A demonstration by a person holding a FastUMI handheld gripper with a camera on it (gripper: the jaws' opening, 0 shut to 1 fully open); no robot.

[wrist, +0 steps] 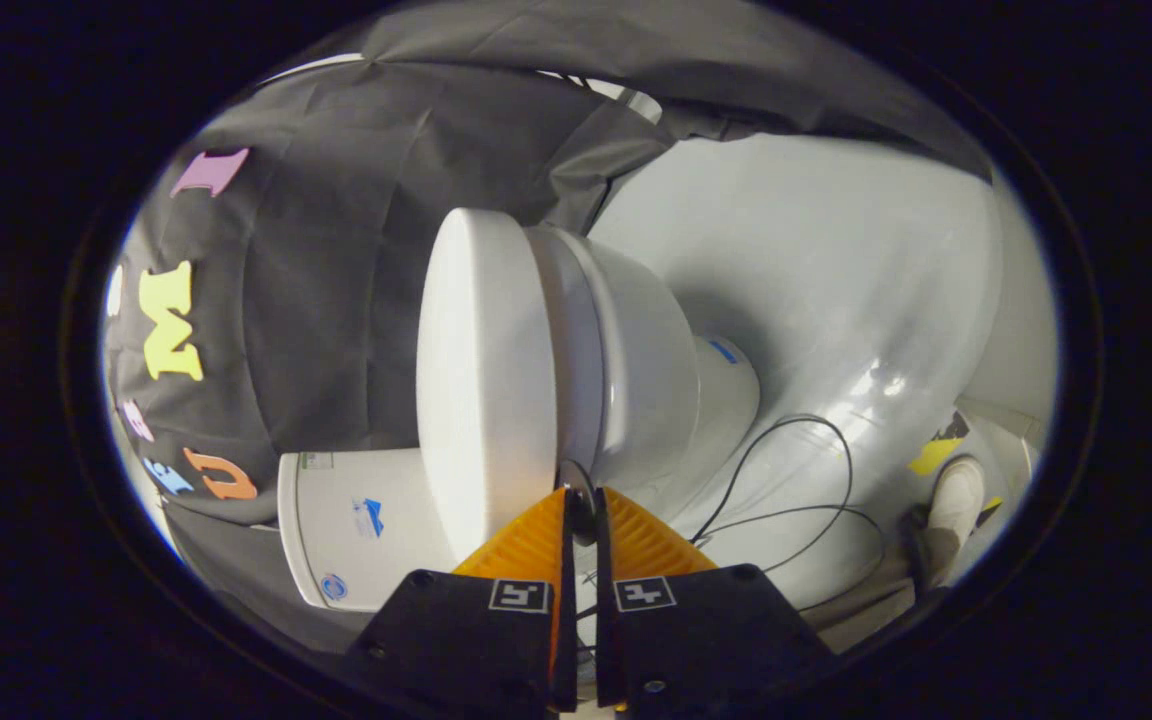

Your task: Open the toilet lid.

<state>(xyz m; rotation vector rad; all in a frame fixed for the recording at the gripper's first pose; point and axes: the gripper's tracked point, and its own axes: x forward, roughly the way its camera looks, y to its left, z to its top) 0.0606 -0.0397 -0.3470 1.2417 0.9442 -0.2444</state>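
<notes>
Your gripper (584, 497) has its two fingers drawn close together, with only a thin slit between them, and their tips sit right at the edge of the toilet lid (481, 380). A small dark ring-shaped piece shows in the slit at the tips, but you cannot tell from here whether the fingers are actually pinching the lid's rim or merely closed beside it. The whole scene appears rolled on its side in your camera. The white lid lies down against the seat (576, 340), and both rest on the toilet bowl (646, 370), so the toilet reads as shut. The bowl narrows into its pedestal (726, 390) on the pale grey floor (836, 260). The white cistern (356, 520) sits just beside your fingers, touching the lid's back end, with black cloth draped behind it. Thin black cables (816, 470) loop across the floor beyond the pedestal. Further off on the floor you can see a person's light-coloured shoe (956, 500), near some yellow and black floor tape (941, 445).
</notes>
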